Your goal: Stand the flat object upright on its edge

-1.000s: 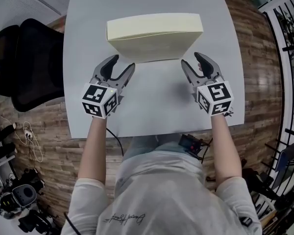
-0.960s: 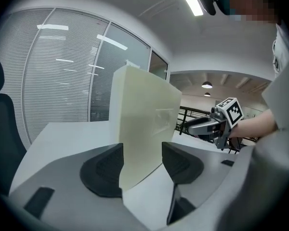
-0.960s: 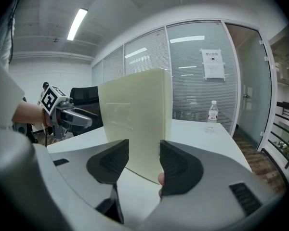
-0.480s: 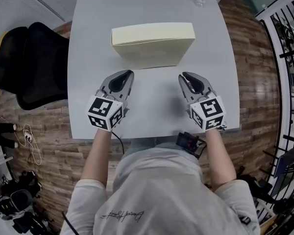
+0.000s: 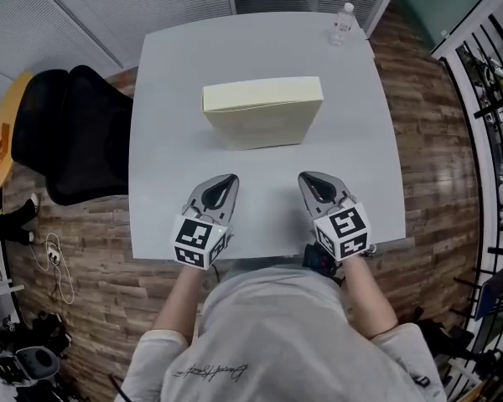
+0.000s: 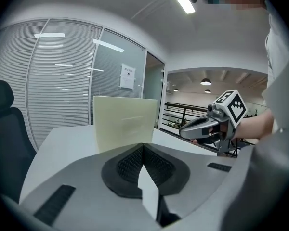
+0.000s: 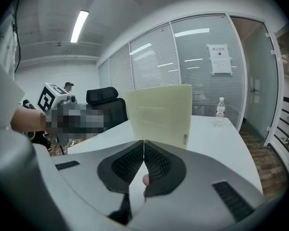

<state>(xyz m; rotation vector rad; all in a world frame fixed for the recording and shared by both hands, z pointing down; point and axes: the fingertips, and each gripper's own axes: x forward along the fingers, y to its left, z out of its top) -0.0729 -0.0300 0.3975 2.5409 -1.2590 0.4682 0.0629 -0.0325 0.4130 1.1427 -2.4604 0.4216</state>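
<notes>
The box [image 5: 264, 124] is up on its edge on the worktop [image 5: 176, 74], looks done; left tool [image 5: 227, 178] and right tool [image 5: 307, 177] are pinched closed, empty. Just don't bump it.

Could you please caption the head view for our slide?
Pale yellow box stands on edge on the table; left gripper and right gripper, jaws just closed empty, clear of it.

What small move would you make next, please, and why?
Probably just rest both grippers: the cream box stands upright on the table, and the left gripper and right gripper have just closed empty, clear of it.
</notes>
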